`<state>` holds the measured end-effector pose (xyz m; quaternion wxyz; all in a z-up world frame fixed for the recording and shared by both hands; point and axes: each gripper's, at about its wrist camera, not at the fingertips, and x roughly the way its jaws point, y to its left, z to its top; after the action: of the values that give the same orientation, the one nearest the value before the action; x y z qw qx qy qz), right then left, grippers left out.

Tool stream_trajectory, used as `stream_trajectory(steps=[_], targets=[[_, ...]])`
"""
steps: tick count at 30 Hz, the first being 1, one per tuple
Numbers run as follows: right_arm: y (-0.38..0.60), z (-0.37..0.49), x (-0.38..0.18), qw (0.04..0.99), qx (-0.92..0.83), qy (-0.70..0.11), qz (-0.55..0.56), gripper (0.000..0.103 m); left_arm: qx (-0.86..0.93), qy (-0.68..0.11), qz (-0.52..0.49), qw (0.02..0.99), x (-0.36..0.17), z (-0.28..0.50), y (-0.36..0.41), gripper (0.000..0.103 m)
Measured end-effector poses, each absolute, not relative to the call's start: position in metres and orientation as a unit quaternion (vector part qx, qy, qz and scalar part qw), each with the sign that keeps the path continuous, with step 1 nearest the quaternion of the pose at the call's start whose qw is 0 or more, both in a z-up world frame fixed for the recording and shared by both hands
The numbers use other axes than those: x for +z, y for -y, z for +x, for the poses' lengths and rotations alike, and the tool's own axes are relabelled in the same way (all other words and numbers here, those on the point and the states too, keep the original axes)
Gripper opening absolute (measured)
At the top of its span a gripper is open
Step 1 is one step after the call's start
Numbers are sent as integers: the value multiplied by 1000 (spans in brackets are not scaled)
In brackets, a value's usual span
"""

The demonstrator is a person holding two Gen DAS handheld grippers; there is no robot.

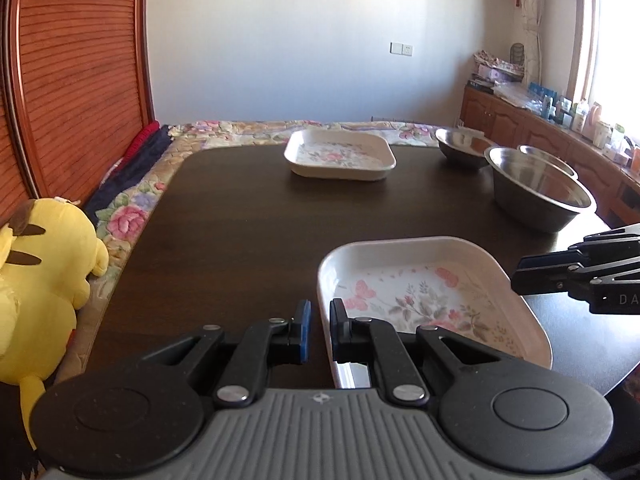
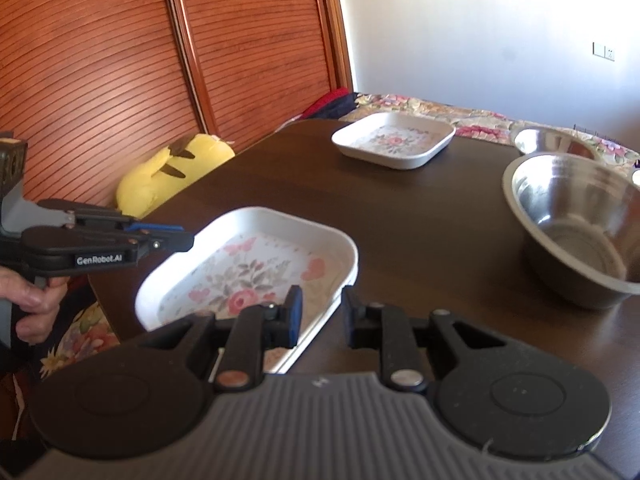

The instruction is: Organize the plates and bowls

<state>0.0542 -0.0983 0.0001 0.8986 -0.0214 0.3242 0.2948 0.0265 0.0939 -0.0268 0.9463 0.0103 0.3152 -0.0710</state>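
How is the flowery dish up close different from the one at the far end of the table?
The near floral dish has a hand-held gripper on each side rim; the far floral dish sits alone, untouched. The near dish lies by the table's front edge, the far one by the back edge. Both are white, squarish, shallow, with pink flower prints.

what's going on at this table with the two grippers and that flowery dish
A person holds a gripper in each hand, both clamped on the near floral dish: the left gripper on its left rim, the right gripper on its right rim. A second floral dish and the steel bowls sit untouched further back on the dark table.
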Motion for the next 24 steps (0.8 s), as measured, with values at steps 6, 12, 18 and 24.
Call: stream_trajectory(steps=[6,12,18,24], targets=[[103,55,12,910,287,-298,-17,23,-70,-300,12,951,-16,29,-95,13],[104,61,23,921,276,-275,-17,23,-72,-286,18,955,-6,38,-90,18],[107,67,34,929,264,-260,-16,23,-73,-276,17,958,2,48,-90,36],[107,80,47,937,246,-246,-17,42,-67,-259,22,963,15,59,-91,61]])
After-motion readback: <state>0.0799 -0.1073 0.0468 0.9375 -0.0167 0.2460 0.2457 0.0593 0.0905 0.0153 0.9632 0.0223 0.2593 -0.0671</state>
